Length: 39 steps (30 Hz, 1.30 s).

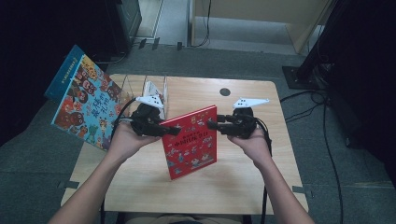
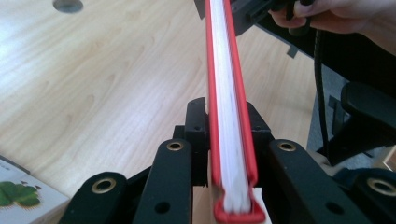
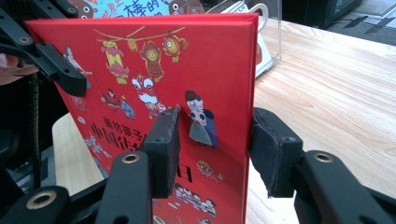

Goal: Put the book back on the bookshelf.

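A red picture book [image 1: 191,144] stands upright over the middle of the wooden table [image 1: 243,186], between my two grippers. My left gripper [image 1: 170,130] is shut on its left edge. In the left gripper view its jaws [image 2: 229,112] press both covers of the book [image 2: 231,93], whose white page edge faces the camera. My right gripper [image 1: 212,123] reaches the book's right edge. In the right gripper view its jaws [image 3: 215,135] stand apart, one in front of the cover [image 3: 140,56] and one behind the edge, not pressing flat on it.
A large colourful book with a blue spine [image 1: 84,105] leans off the table's left side. A clear plastic book stand [image 1: 140,86] sits at the back left. A round hole [image 1: 225,92] lies near the far edge. Dark furniture and floor cables surround the table.
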### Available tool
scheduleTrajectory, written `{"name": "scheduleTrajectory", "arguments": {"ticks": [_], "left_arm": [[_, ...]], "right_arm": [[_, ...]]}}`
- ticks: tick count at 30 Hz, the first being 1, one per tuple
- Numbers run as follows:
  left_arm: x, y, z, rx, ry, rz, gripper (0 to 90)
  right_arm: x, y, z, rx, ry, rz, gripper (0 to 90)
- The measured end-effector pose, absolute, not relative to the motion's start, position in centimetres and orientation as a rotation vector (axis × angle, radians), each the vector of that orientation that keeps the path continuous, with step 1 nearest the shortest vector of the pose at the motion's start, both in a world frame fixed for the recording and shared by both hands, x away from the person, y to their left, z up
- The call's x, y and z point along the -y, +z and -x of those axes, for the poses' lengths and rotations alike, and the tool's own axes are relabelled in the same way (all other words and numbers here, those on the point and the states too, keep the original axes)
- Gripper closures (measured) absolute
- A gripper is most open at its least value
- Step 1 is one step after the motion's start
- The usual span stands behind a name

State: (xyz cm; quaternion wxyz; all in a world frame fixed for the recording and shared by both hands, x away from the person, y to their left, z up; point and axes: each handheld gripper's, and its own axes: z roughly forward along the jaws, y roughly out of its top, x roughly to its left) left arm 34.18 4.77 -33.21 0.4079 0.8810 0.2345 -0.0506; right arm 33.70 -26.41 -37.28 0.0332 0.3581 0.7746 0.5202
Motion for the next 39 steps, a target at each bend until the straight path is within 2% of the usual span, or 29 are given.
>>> {"name": "scheduleTrajectory", "arguments": {"ticks": [12, 16, 22, 31, 39], "left_arm": [[-3.4, -32.6, -35.7, -0.617, -0.202, -2.293, 78.5], [-2.6, -32.7, -36.2, -0.639, -0.274, -2.33, 77.3], [-2.0, -32.4, -36.2, -0.654, -0.262, -2.356, 80.0], [-3.6, -30.8, -36.2, -0.679, -0.222, -2.302, 80.2], [-6.5, -28.8, -35.9, -0.713, -0.184, -2.275, 80.2]], "right_arm": [[26.0, -37.3, -33.6, -2.379, 1.594, -1.102, 53.1], [26.1, -37.4, -33.6, -2.389, 1.612, -1.087, 52.9], [26.3, -37.9, -33.5, -2.39, 1.586, -1.063, 50.3], [27.2, -39.0, -32.6, -2.338, 1.559, -1.025, 47.6], [27.1, -41.2, -31.7, -2.321, 1.52, -1.017, 44.5]]}}
